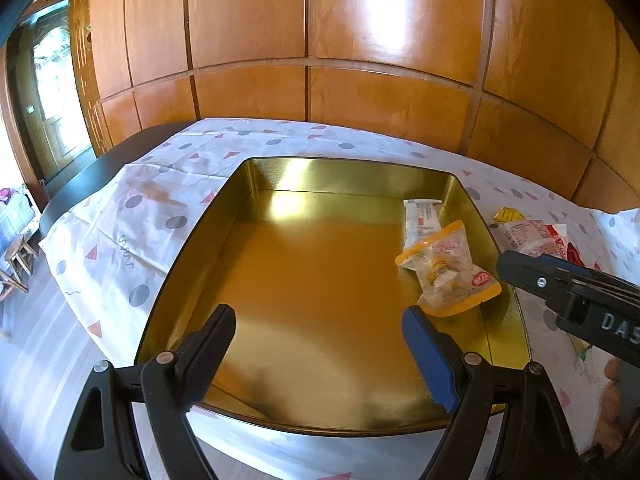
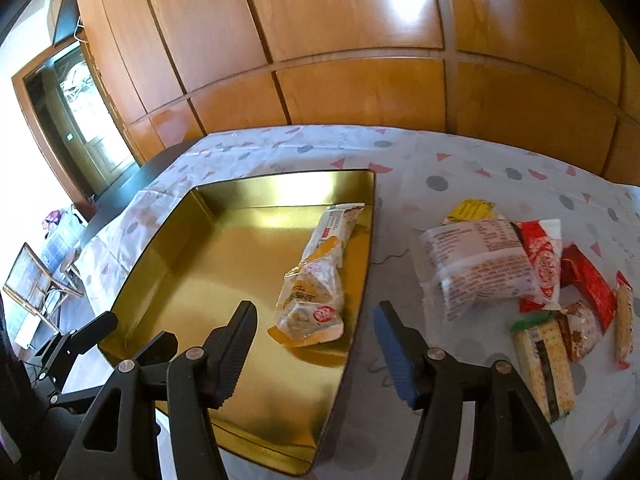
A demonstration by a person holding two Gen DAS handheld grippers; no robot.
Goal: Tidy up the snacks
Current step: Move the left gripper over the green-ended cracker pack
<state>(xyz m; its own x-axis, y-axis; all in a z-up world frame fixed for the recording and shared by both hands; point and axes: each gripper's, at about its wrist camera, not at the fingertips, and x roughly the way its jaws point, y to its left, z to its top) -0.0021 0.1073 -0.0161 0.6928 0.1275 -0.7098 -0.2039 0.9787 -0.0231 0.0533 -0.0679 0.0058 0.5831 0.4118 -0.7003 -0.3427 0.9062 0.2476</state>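
Raised letters "DAS" readable on right claw (image 1: 516, 270) body; snack wrapper print too blurred to read.

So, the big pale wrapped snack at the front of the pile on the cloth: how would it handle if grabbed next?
The pale wrapped snack looks puffy and soft, so it would probably squash a little and feel light for its bulk. Its film wrapper looks glossy, so the right gripper, now open and empty, might slip. It overlaps the red packet, which could shift when it lifts.
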